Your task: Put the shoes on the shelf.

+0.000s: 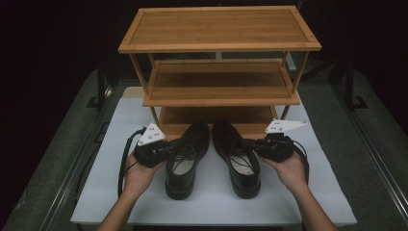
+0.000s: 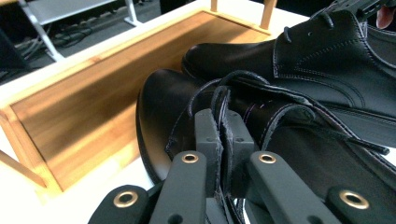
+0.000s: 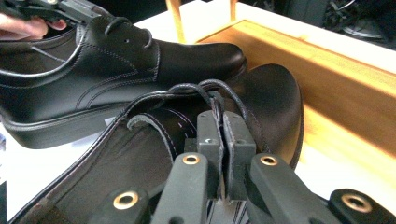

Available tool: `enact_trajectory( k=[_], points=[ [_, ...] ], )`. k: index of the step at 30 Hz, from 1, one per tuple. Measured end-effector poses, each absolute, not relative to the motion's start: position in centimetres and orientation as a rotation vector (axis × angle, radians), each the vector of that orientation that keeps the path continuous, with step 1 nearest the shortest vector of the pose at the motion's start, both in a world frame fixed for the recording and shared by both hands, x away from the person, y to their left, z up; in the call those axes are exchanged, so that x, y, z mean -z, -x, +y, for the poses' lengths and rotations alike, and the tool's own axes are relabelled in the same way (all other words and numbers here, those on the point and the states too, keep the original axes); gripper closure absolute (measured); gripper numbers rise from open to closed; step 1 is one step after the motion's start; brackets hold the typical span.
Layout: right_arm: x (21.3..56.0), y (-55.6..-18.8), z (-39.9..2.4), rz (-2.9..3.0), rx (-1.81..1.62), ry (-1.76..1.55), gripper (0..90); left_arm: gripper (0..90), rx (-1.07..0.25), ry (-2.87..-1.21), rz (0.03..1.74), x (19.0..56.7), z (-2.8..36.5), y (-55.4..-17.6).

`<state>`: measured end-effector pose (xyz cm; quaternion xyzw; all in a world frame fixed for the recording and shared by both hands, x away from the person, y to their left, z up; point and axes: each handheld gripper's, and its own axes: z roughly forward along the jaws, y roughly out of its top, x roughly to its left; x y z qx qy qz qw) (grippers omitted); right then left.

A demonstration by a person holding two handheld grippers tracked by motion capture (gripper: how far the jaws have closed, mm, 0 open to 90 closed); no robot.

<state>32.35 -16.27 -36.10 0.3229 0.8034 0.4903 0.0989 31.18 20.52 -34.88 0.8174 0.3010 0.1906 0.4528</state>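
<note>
Two black leather lace-up shoes stand side by side on the white table top, toes toward the rack. My left gripper (image 1: pixel 174 145) is shut on the outer upper edge of the left shoe (image 1: pixel 185 159), by its laces. The left gripper view has my left gripper (image 2: pixel 223 122) pinching that leather edge of the left shoe (image 2: pixel 161 105), with the right shoe (image 2: pixel 317 60) beyond. My right gripper (image 1: pixel 249 144) is shut on the outer upper edge of the right shoe (image 1: pixel 236 156). In the right gripper view my right gripper (image 3: pixel 219 122) clamps the right shoe (image 3: pixel 273 91).
A three-tier bamboo shoe rack (image 1: pixel 219 45) stands right behind the shoes; its lowest shelf (image 1: pixel 216 115) sits just past the toes. The white table top (image 1: pixel 211 202) drops off at the front and sides. Dark floor and metal stands surround it.
</note>
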Motion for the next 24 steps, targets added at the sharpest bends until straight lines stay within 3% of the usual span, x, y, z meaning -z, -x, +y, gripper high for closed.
enact_trajectory(
  k=[24],
  points=[
    [37.5,-39.3,-15.5,2.235,-1.369,-1.077,86.9,87.4,-0.58,-1.983,0.801,36.4,17.3,-38.1]
  ],
)
